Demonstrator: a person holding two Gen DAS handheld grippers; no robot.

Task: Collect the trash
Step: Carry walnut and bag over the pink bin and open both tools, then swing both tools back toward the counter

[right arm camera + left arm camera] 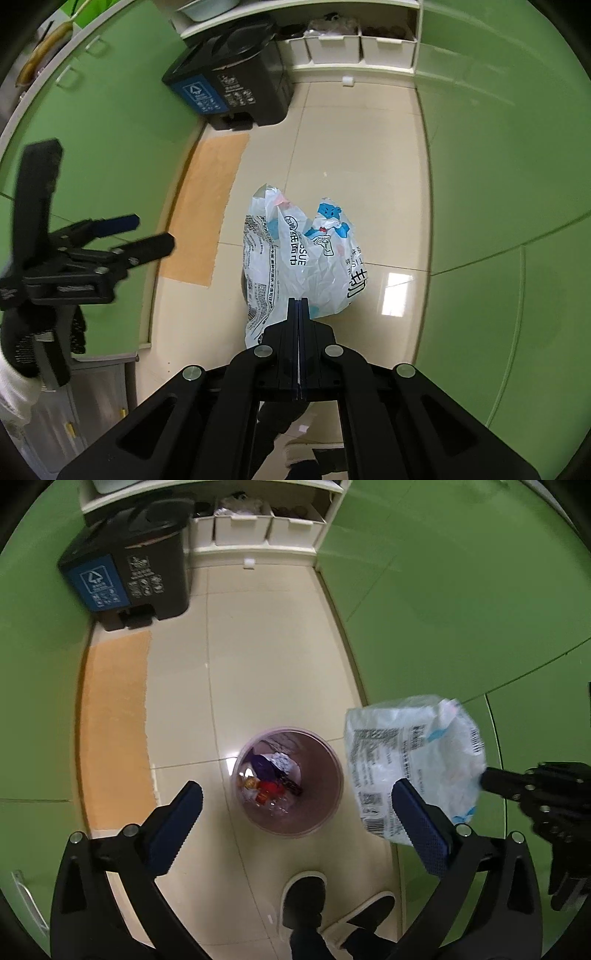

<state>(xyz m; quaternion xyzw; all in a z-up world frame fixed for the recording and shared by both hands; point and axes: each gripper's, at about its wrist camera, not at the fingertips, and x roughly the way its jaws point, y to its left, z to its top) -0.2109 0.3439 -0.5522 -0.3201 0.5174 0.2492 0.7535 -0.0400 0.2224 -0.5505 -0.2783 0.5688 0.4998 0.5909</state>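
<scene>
over tiled floor (258,646), left gripper (295,805) gapes empty; right gripper (298,301) pinches tissue wrapper (295,251).

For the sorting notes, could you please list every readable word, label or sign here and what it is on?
"SSUE", partly hidden: white plastic wrapper held by the right gripper.
Chinese print and barcodes on the wrapper: too small or crumpled to read reliably.
Recycling arrows sign: blue label on the black bin; its small text is unreadable.

The cream tiled floor (266,635) carries a pink wastebasket (325,805), an orange mat (114,720) and a black recycling bin (147,572).
</scene>
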